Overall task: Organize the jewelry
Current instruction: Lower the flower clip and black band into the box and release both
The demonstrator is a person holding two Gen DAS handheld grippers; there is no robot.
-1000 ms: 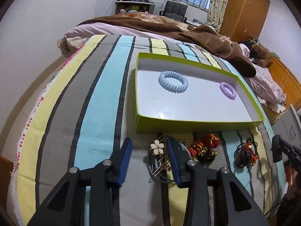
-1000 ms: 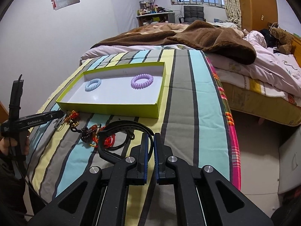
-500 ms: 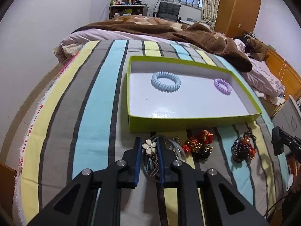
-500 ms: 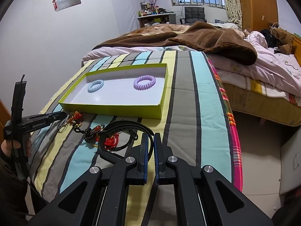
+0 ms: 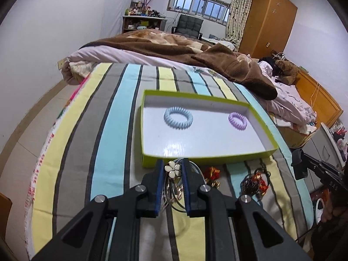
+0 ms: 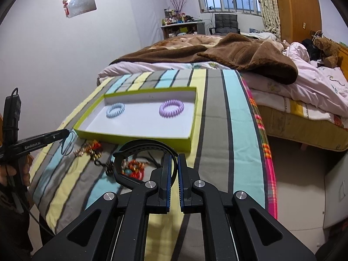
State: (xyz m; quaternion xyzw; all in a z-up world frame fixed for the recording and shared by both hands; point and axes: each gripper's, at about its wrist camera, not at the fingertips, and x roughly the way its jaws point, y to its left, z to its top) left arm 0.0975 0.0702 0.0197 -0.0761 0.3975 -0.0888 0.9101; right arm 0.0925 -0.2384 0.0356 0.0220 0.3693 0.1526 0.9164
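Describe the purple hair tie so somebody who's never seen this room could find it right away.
Find the striped bedspread, then the shallow green-rimmed box lying on it. Two coiled rings sit on its white floor; the purple hair tie is the lilac one nearer the brown blanket side, apart from the pale blue hair tie.

Even, fairly dim indoor light; pale daylight enters through the far window [image 5: 199,4]. The white floor of the tray [image 5: 237,139] carries a soft glare patch near its front wall. Shadows are faint. Strong fisheye bending and dark vignetting at the corners; focus is reasonably sharp throughout.
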